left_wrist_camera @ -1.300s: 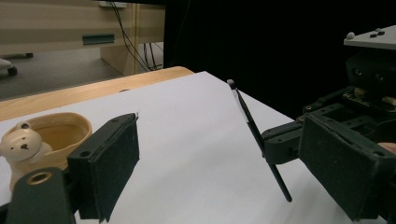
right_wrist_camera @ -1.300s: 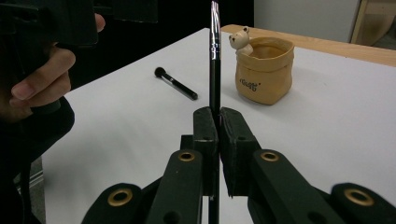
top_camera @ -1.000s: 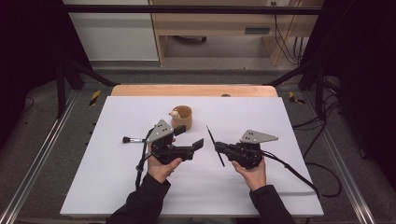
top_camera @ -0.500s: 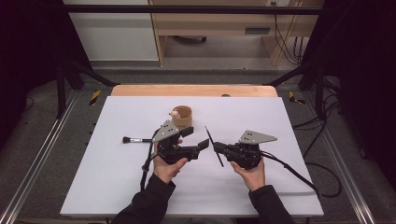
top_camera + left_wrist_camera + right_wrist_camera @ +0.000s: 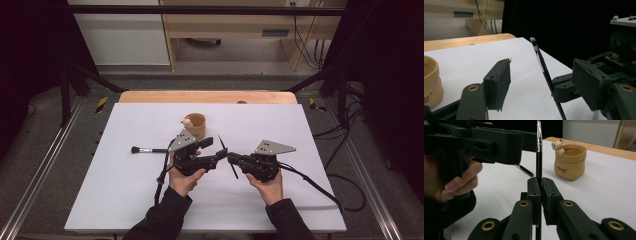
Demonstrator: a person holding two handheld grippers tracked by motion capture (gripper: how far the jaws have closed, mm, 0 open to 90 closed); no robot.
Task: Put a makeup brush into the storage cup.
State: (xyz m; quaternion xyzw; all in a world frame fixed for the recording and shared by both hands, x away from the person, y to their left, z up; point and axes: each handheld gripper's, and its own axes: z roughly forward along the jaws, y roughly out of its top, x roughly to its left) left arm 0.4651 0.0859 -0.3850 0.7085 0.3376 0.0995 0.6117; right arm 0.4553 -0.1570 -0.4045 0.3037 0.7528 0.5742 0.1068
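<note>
My right gripper [image 5: 233,159] [image 5: 540,185] is shut on a thin black makeup brush [image 5: 223,146] [image 5: 539,157] and holds it upright, with the bristles on top. My left gripper [image 5: 212,152] [image 5: 541,75] faces it from the left, and its jaws have just been closing. The brush [image 5: 543,67] stands between the two pads, and neither pad touches it. Seen from the right gripper view, the left gripper's body [image 5: 496,142] and the hand holding it sit close on the left. A tan pouch-shaped cup [image 5: 195,125] [image 5: 570,162] with a small bear on its rim stands behind the grippers.
A second black brush [image 5: 147,149] [image 5: 524,170] lies flat on the white table [image 5: 120,200], left of the left hand. The cup's wall [image 5: 431,87] also appears at the left edge of the left gripper view. A wooden strip [image 5: 207,96] runs along the far edge.
The left gripper has shifted a little to the right, up to the held brush, and its jaws have narrowed around it. The right gripper and its brush have stayed still.
</note>
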